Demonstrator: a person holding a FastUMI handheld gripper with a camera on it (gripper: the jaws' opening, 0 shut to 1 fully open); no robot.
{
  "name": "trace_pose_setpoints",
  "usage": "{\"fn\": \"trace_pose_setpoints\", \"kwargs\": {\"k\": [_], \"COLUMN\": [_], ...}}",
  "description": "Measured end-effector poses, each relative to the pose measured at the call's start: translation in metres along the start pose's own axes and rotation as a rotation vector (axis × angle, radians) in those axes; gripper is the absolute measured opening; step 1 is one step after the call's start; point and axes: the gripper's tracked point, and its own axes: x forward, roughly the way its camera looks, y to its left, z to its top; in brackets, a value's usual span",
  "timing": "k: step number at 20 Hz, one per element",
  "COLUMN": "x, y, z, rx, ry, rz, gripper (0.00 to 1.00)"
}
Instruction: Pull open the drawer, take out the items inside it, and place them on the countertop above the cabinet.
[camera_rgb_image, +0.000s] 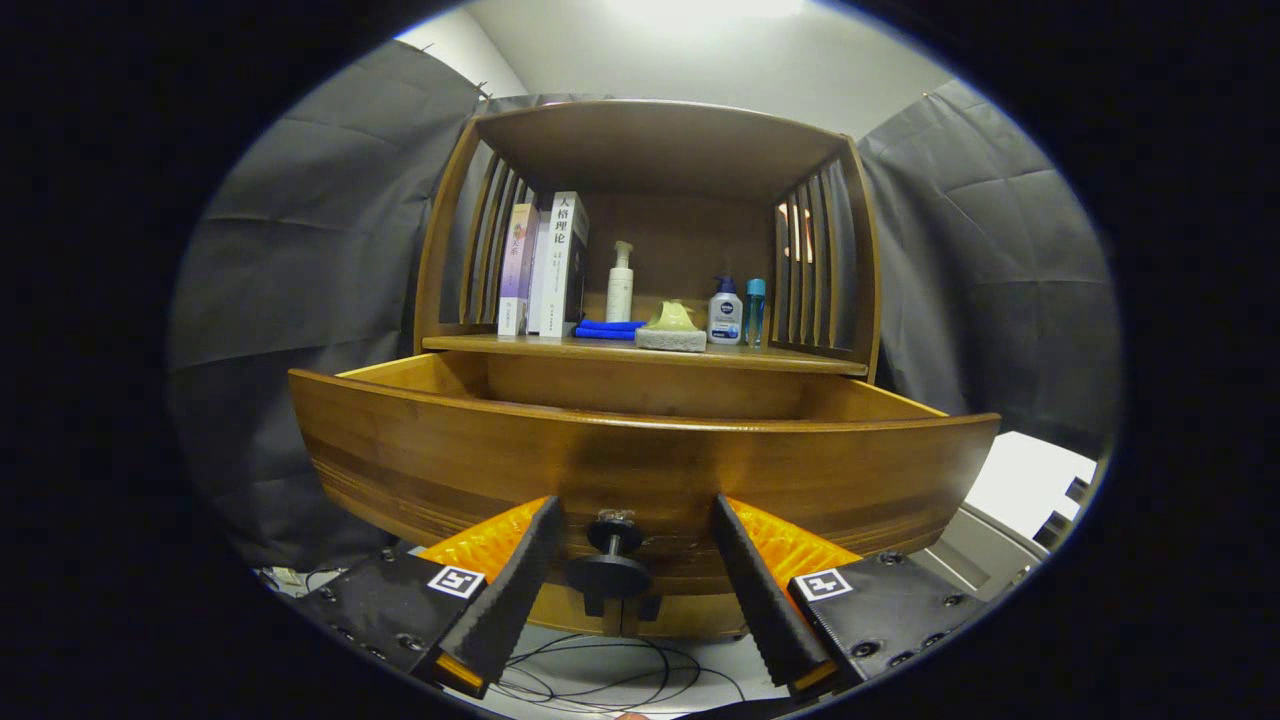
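Flanking the drawer (640, 470) knob (612, 560), the claw (635, 525) gapes before grey cloth.

I see a brown wooden cabinet (660, 150) with slatted sides, standing beyond the fingers. Its flat wooden countertop (780, 356) carries, from one side to the other: several upright books (545, 265) against the slats, a folded blue cloth (608, 329), a tall white pump bottle (620, 283) behind it, a grey sponge (671, 339) with a pale yellow-green item on top, a white bottle with a blue cap (725, 312), and a slim blue bottle (755, 310) just beside it.
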Motion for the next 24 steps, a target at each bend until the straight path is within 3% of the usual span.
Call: {"fn": "trace_pose_setpoints", "kwargs": {"k": [24], "x": [0.064], "y": [-0.01], "z": [0.02], "rx": [0.048], "ry": [0.019], "rz": [0.017], "gripper": [0.97]}}
